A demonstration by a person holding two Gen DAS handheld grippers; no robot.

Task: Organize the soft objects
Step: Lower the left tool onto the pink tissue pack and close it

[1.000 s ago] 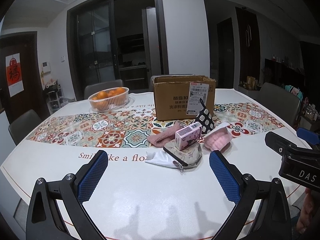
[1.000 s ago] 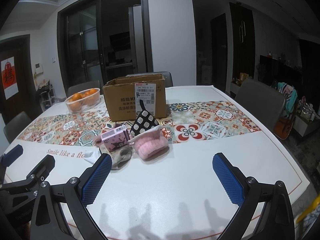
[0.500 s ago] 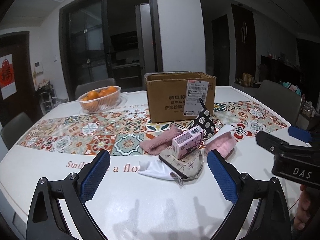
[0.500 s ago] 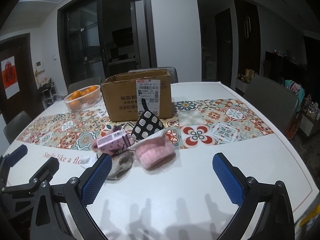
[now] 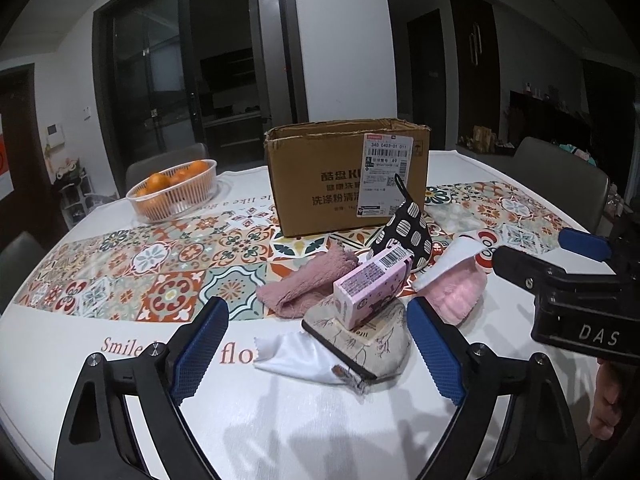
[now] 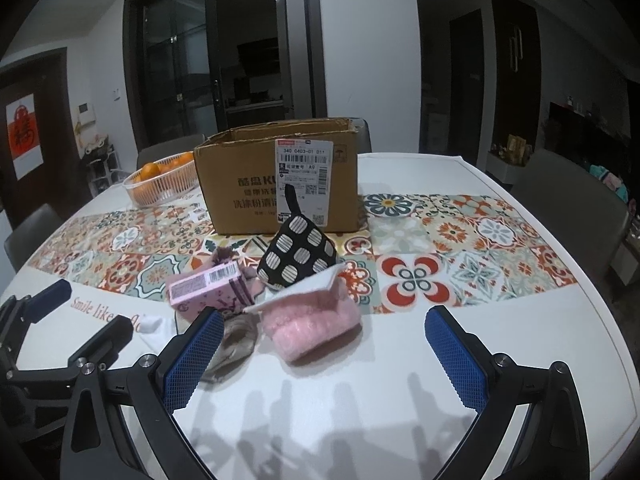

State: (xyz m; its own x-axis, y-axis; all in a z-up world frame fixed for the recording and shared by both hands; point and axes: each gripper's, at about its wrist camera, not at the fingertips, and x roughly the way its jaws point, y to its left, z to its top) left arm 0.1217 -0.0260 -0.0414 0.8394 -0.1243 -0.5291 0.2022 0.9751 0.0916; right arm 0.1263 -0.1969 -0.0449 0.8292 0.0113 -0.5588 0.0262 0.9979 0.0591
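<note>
The left tool [image 5: 316,344] hangs low over the white desk [image 5: 320,420] with its blue ribbed pads spread wide; its jaws have just been closing a little, and nothing is pressed between them. The heap of soft things lies just ahead of it — the beige zip pouch [image 5: 368,336] and the thin white cloth [image 5: 296,356] sit in the gap as the left wrist camera sees it, untouched. The right tool [image 6: 324,356] also stands wide and empty, the fluffy pink slipper-like piece [image 6: 312,324] just beyond its left pad.

Counted, the heap holds one dusty-pink towel [image 5: 300,284], crumpled and nappy; one white cloth, flat and smooth; one pouch of printed fabric with a dark zip edge; one pink fuzzy piece with a white lining; and one black cone-shaped fabric item with pale striped dots [image 6: 298,256] and a loop on top. One pink carton with a barcode [image 5: 372,284] rests tilted on the pouch — stiff card among the soft goods.

Behind the heap stands one brown cardboard box [image 5: 344,176], open-topped, with a white shipping label. To its left sits one pale slatted plastic basket [image 5: 176,192] of oranges. A band of patterned tile print crosses the desk.
</note>
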